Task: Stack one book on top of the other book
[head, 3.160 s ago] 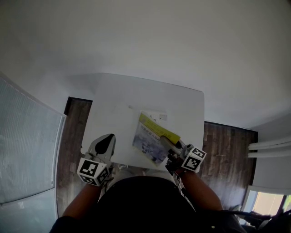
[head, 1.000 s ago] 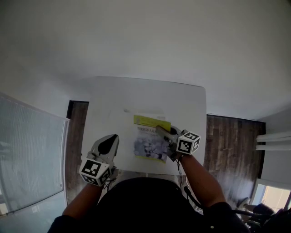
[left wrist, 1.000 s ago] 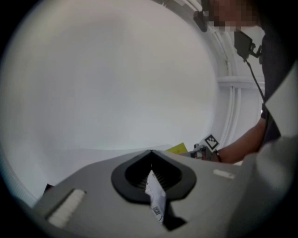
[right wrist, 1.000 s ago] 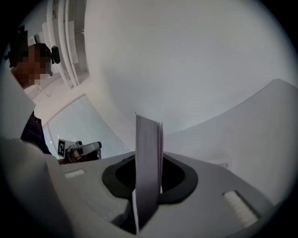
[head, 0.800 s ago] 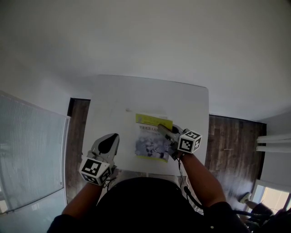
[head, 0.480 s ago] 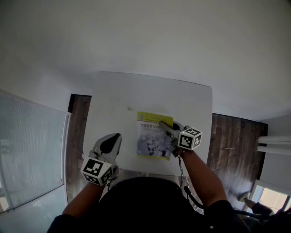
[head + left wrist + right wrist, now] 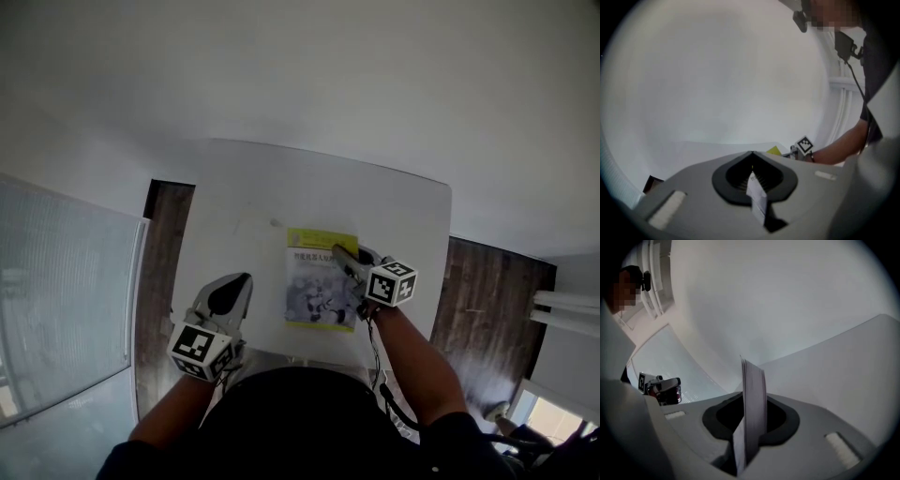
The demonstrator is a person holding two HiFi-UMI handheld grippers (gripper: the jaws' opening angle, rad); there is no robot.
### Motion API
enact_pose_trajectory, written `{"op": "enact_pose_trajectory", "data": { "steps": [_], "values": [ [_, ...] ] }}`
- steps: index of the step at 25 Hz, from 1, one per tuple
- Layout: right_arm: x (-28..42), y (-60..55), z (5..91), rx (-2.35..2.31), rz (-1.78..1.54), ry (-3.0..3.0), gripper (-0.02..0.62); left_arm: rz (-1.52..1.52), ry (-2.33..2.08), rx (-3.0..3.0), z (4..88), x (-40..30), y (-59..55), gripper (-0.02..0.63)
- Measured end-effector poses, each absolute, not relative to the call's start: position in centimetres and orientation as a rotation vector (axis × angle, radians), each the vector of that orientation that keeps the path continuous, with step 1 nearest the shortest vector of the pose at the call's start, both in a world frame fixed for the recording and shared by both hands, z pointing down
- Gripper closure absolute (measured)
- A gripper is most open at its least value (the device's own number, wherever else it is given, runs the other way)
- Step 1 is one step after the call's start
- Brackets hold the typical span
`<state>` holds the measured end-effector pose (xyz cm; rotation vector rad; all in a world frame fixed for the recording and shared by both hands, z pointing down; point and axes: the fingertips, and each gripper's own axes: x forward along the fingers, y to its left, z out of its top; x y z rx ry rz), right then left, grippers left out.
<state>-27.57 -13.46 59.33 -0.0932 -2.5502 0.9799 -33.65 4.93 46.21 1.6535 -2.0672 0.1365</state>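
since a few seconds back the right gripper (image 7: pixel 343 257) has swung the book (image 7: pixel 314 292) round. the book sat skewed across the table (image 7: pixel 234 187) then, and now its edges run square with the table's. over the last second the gripper has sunk a little with it. its jaws stand only a narrow way apart and are clamped on the book's right-hand edge. the right gripper view shows a wad of pale pages standing edge-on between them, filling the gap. its marker cube (image 7: pixel 391 283) sits just behind the jaws, over the book's right margin, with the person's forearm (image 7: pixel 412 361) running back from it.

the book lies cover up on the near right part of the white table. a yellow-green band runs across its far end, with a bluish picture below it. a faint pale outline shows on the table just left of the book, and i cannot tell whether that is the other book.

the left gripper (image 7: pixel 240 279) hangs at the table's near left edge, well apart from the book, with its marker cube (image 7: pixel 199 349) toward the person. it has hardly moved. its jaws meet at the tip, and a small white tab (image 7: pixel 757 199) stands up in the seam between them. what the tab is i cannot tell.

dark wood floor (image 7: pixel 164 244) shows on both sides of the table.
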Motion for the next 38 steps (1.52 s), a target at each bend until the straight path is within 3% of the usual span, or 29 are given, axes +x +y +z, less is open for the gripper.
{"op": "enact_pose_trajectory", "data": {
  "steps": [3,7,8,16,21,32,34,35,37,38],
  "values": [
    [-27.7,-14.0,59.6,-0.002,0.925,-2.565,0.48,0.145,-2.074,1.641,46.3,-33.9,5.3,0.603],
    [-27.6,-14.6,60.9,0.092,0.839,-2.535,0.293,0.158,-2.065,1.616,46.7,-33.9,5.4,0.603],
    [-27.4,-14.8,61.1,0.106,0.834,-2.533,0.274,0.158,-2.062,1.615,46.7,-33.8,5.2,0.603],
    [-26.1,-16.2,60.7,0.211,0.712,-2.576,0.227,0.173,-2.037,1.663,46.3,-32.9,4.1,0.603],
    [-25.2,-15.7,60.9,0.24,0.594,-2.574,0.143,0.185,-2.026,1.699,46.3,-32.3,4.0,0.603],
    [-22.3,-14.6,59.8,0.347,0.595,-2.614,0.138,0.122,-2.035,1.787,45.4,-32.5,3.6,0.603],
    [-21.7,-14.1,59.1,0.339,0.589,-2.641,0.142,0.121,-2.041,1.792,45.3,-32.4,3.8,0.603],
    [-21.3,-14.1,58.5,0.355,0.576,-2.659,0.182,0.119,-2.041,1.798,45.3,-32.2,3.9,0.603],
    [-19.8,-14.4,57.1,0.441,0.533,-2.698,0.475,0.114,-2.036,1.817,45.2,-31.8,3.9,0.603],
    [-19.1,-14.5,56.6,0.479,0.523,-2.711,0.588,0.112,-2.032,1.826,45.3,-31.5,3.9,0.603]
  ]
}}
